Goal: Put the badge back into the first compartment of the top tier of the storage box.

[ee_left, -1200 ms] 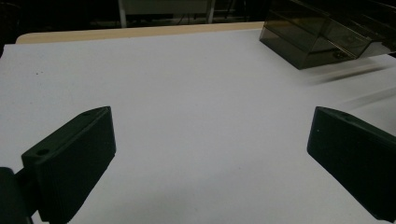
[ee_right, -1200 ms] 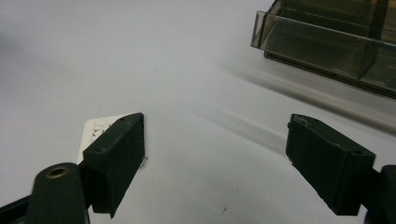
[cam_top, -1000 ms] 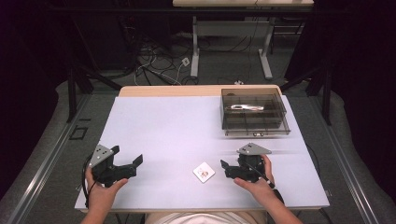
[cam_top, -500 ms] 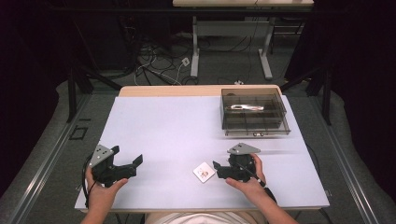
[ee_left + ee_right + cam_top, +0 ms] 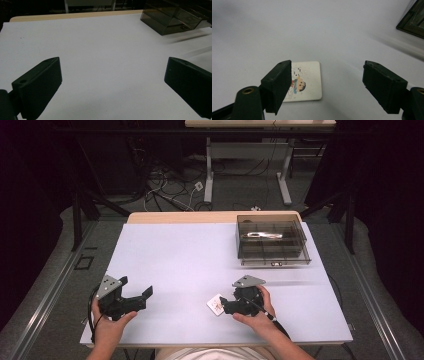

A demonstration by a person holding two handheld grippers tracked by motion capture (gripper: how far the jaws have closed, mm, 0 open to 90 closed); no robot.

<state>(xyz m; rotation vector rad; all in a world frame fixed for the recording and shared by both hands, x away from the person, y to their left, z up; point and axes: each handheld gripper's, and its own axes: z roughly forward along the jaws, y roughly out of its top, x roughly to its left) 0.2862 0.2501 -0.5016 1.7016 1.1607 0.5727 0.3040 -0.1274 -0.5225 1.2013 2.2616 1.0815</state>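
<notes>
Dark floor with loose cables and the legs of another desk fill the top of the high view, and below it a white table [image 5: 190, 265] with a bare wooden strip along its far edge takes up the middle of the frame

Right of centre, toward the table's far side, sits a smoky see-through box [image 5: 272, 240] split into compartments. A pale, long thing lies in one of the back compartments; what it is cannot be made out. A drawer-like front stands slightly out at the box's near side

At lower left of the high view a hand holds the left gripper [image 5: 142, 294]. Its jaws stand wide apart with nothing between them, as the left gripper view shows over bare table, with the box at upper right [image 5: 172, 18]

At lower centre the other hand holds the right gripper [image 5: 223, 306], its tips right at a small card [image 5: 215, 304]. The jaws have just been closing and now stand partly apart, not pressing on anything. In the right gripper view the card [image 5: 308, 81] lies flat on the table at lower centre: white, square, round-cornered, printed with a cartoon child's face and other small figures. The left jaw overlaps the card's left part, and the right jaw stands well off to its right
</notes>
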